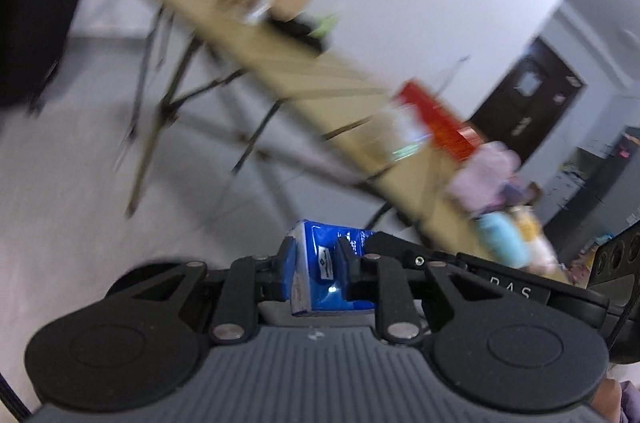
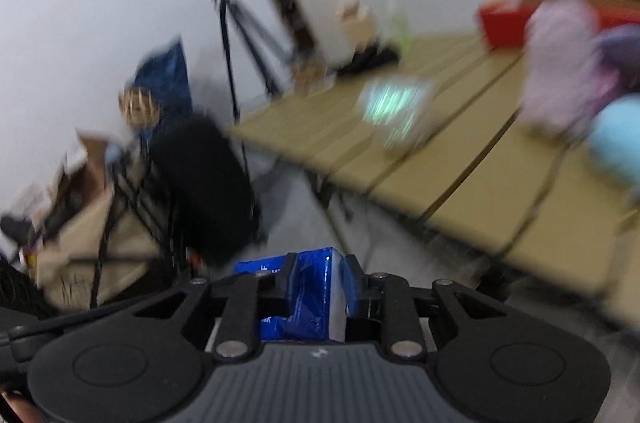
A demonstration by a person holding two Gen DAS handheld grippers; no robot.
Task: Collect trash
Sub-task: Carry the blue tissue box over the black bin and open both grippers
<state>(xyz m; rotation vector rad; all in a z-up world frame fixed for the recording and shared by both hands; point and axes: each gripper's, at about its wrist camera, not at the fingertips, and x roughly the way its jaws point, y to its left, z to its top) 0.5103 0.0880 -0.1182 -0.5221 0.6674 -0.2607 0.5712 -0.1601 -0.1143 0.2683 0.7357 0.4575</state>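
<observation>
**Tech 1:** Left wrist view: left gripper [image 1: 316, 265] clamped on a blue carton [image 1: 324, 275], both pads pressed against its sides. Carton held upright between the fingers, off the table, above the grey floor [image 1: 80, 207]. Background blurred.

**Tech 2:** Confirmed. Right wrist view: right gripper [image 2: 320, 277] likewise closed on a second blue carton [image 2: 308, 297], white edge facing right. Also clear of the table.

**Tech 1:** Surroundings, left side?

**Tech 2:** Tan folding table [image 1: 280, 71] running diagonally across frame. Red box [image 1: 436, 121] near its far end, pink soft item [image 1: 486, 175] and pale blue item [image 1: 504, 239] just beside it. Dark door [image 1: 528, 99] behind.

**Tech 1:** Right side?

**Tech 2:** Same table [image 2: 460, 159] at right, red box [image 2: 504, 21] at its far edge, pink item [image 2: 560, 63] near it. Black tripod [image 2: 230, 35] against the white wall. Black bag [image 2: 204, 179] on the floor left of the table. Smaller items too blurred to identify.
</observation>
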